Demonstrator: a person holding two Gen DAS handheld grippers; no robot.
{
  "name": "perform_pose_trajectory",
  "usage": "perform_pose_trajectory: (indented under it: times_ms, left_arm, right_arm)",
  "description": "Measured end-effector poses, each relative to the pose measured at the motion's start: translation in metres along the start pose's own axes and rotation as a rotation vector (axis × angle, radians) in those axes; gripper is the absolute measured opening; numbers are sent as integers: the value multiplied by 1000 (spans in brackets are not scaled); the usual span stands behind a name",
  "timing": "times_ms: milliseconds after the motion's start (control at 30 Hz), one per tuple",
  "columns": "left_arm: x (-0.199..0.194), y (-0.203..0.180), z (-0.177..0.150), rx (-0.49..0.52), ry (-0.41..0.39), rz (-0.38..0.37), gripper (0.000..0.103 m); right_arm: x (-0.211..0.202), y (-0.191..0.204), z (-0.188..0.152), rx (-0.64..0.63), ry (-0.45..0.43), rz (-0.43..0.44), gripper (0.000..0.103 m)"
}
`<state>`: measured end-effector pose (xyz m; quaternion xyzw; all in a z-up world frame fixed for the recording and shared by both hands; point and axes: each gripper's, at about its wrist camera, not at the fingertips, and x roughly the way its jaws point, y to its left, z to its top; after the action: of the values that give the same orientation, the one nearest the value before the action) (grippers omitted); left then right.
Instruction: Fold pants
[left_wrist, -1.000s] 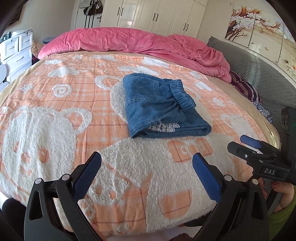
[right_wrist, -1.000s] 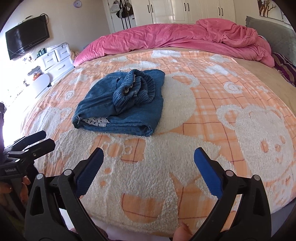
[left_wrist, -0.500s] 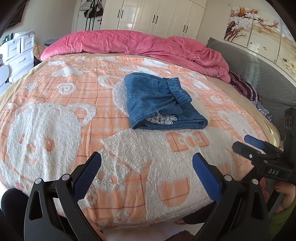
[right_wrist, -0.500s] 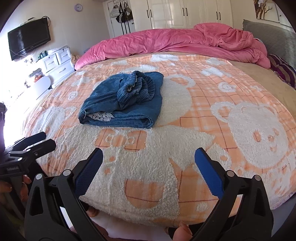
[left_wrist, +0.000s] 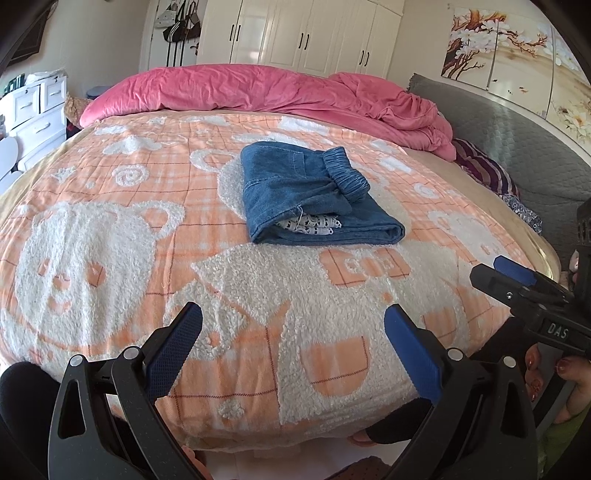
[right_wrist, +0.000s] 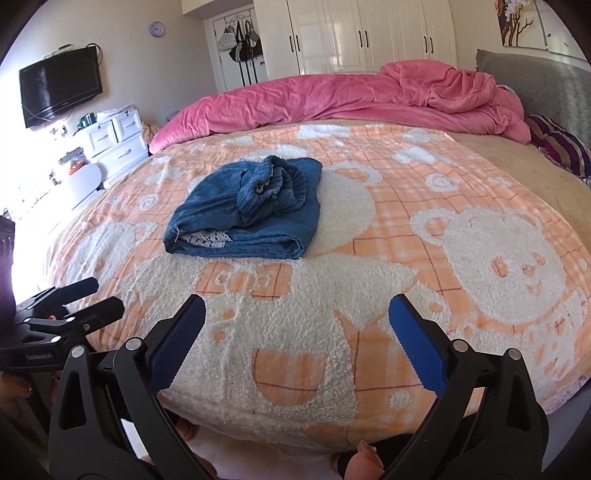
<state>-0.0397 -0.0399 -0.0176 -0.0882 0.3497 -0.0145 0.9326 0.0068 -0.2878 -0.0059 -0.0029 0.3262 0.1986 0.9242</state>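
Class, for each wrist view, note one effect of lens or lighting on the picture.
Left wrist view: fisheye bulges the orange bear-patterned blanket into a dome; the folded blue denim pants stay sharp. Right wrist view: window glare washes out the white drawer unit at left; black corners vignette the frame.

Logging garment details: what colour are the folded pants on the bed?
Blue denim pants, with a white patterned lining; clearest in the left wrist view.

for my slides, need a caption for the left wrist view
Folded denim pants rest on a bear-print blanket; open left gripper hangs at the bed's edge.
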Motion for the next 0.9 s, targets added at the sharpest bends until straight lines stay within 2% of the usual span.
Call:
perform_pose_trajectory:
  times_ms: [167,400,600,900]
  left_arm:
    - [-4,1,2,-6,-32,3,99]
    - [-2,3,2,-10,-33,7,99]
    - [6,5,-1,-23,-15,-1,99]
    - [14,12,-3,-50,2,-5,99]
  right_arm:
    - [-10,3,3,-9,-57,6,94]
    - [-9,5,-2,-10,-56,-6,94]
    - [8,2,-10,-8,0,-14,94]
    - [18,1,-16,-9,28,-21,94]
